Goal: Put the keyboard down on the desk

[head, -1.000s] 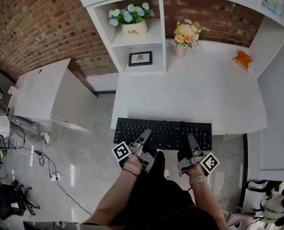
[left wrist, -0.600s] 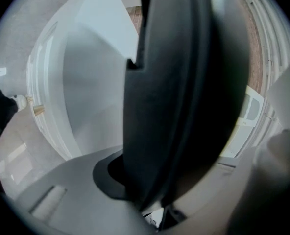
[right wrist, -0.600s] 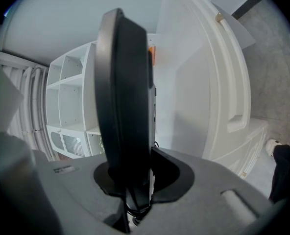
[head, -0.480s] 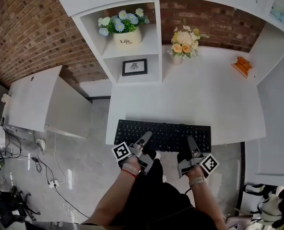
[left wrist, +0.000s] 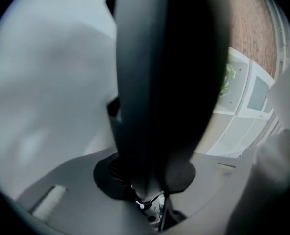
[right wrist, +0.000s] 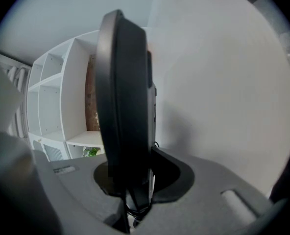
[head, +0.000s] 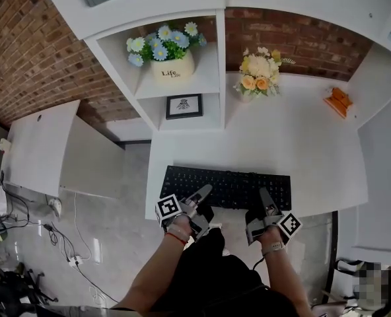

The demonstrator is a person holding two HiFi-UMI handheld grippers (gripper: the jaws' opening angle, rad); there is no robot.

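I see a white pot (head: 172, 68) of blue and white flowers on the top shelf (head: 205, 86), and a little picture frame (head: 183, 106) stands in the space under it. Just right of the shelves is a small bunch of orange and cream flowers (head: 257, 71), and far to the right lies an orange thing (head: 337, 100) that I cannot make out. A red brick wall (head: 37, 51) is behind it all, a low white cabinet (head: 40, 144) stands on the left, and wires (head: 69, 259) lie on the shiny floor (head: 126, 220).

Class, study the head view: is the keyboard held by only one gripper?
No, the left gripper and the right gripper both clamp the near edge of the keyboard.
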